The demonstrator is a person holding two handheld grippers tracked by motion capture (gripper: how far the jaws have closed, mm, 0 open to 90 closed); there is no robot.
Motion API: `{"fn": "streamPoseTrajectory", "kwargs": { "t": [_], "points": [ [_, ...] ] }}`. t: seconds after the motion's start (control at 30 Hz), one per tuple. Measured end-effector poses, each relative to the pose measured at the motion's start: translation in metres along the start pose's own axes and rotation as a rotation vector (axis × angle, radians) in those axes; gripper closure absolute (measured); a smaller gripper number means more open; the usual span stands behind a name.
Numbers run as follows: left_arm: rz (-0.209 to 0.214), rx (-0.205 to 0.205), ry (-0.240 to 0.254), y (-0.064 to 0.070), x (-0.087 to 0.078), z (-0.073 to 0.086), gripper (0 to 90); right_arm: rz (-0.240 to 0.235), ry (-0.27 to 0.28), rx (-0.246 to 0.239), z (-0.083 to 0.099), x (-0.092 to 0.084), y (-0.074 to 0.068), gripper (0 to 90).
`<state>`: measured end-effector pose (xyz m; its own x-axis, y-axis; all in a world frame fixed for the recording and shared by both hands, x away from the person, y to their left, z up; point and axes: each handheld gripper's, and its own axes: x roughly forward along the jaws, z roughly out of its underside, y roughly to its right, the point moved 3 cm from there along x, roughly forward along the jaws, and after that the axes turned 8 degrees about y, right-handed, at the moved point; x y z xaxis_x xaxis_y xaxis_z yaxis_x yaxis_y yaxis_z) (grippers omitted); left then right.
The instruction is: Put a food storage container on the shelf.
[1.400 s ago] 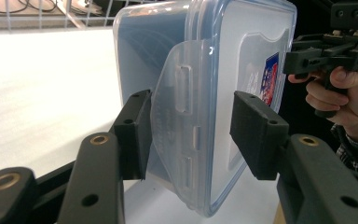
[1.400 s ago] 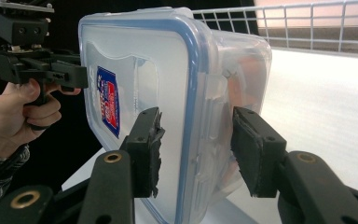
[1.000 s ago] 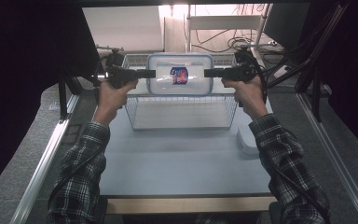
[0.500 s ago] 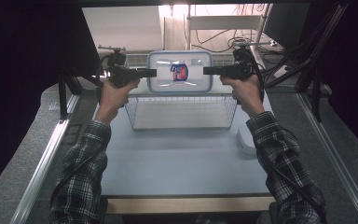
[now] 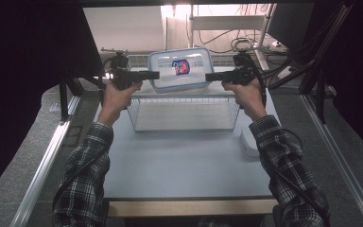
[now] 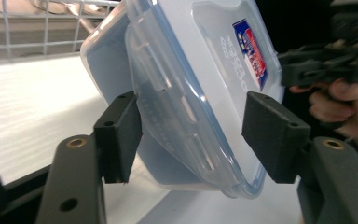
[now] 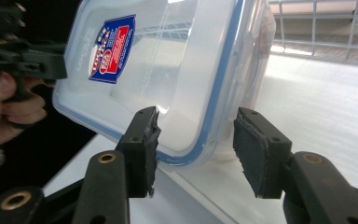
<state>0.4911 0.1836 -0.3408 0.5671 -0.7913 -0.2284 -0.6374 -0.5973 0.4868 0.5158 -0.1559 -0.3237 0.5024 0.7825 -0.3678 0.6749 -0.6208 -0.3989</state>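
Note:
A clear plastic food container (image 5: 182,68) with a blue-rimmed lid and a red and blue label hangs tilted above the far rim of a wire basket (image 5: 133,113), its lid facing me. My left gripper (image 5: 155,74) is shut on its left end and my right gripper (image 5: 209,75) on its right end. In the left gripper view the jaws clamp the container (image 6: 191,70) across base and lid, with the right gripper (image 6: 326,65) beyond. The right gripper view shows the jaws astride the container's (image 7: 168,60) rim, and the left gripper (image 7: 23,60) farther off.
The white wire basket stands at the far middle of the blue-grey table (image 5: 179,165). A white block (image 5: 250,142) lies at the table's right edge. Cables and a shelf sit behind, with dark frame posts and metal rails on both sides.
Both grippers have lifted the container a little higher and farther back, and tipped it so the lid faces the camera more.

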Motion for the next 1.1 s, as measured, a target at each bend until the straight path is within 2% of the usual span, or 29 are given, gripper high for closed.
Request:
{"fn": "streamPoseTrajectory", "kwargs": {
  "t": [0.1,0.23,0.3,0.43,0.53,0.63,0.73,0.87,0.97,1.03,1.1],
  "points": [
    [-0.006,0.004,-0.007,0.000,0.000,-0.001,40.2,0.005,-0.003,-0.004,-0.001,0.000,0.000,52.1],
    [-0.057,0.033,-0.003,0.001,0.002,-0.003,36.5,0.034,-0.004,-0.028,-0.002,-0.001,-0.004,52.8],
    [-0.090,0.061,-0.002,0.002,0.003,-0.002,34.7,0.044,-0.001,-0.028,-0.003,-0.001,-0.006,52.9],
    [-0.113,0.075,0.000,0.001,0.005,-0.003,34.5,0.063,0.010,-0.011,-0.006,0.000,-0.007,50.7],
    [-0.119,0.073,0.004,0.001,0.007,-0.004,35.1,0.092,0.034,-0.032,-0.009,0.000,-0.007,55.9],
    [-0.161,0.088,0.032,0.000,0.006,-0.005,36.3,0.122,0.055,-0.056,-0.012,0.002,-0.009,56.4],
    [-0.169,0.100,0.041,0.000,0.007,-0.006,36.9,0.135,0.063,-0.076,-0.013,0.003,-0.011,57.6],
    [-0.213,0.173,0.037,0.005,0.005,-0.007,36.6,0.148,0.079,-0.110,-0.012,0.003,-0.014,58.2],
    [-0.194,0.199,0.042,0.011,0.001,-0.008,33.1,0.139,0.090,-0.133,-0.011,0.002,-0.016,56.1],
    [-0.186,0.218,0.047,0.015,-0.002,-0.007,29.9,0.115,0.096,-0.140,-0.011,0.000,-0.017,52.9],
    [-0.176,0.230,0.041,0.018,-0.004,-0.005,27.5,0.111,0.100,-0.144,-0.010,-0.002,-0.018,48.3]
  ]
}}
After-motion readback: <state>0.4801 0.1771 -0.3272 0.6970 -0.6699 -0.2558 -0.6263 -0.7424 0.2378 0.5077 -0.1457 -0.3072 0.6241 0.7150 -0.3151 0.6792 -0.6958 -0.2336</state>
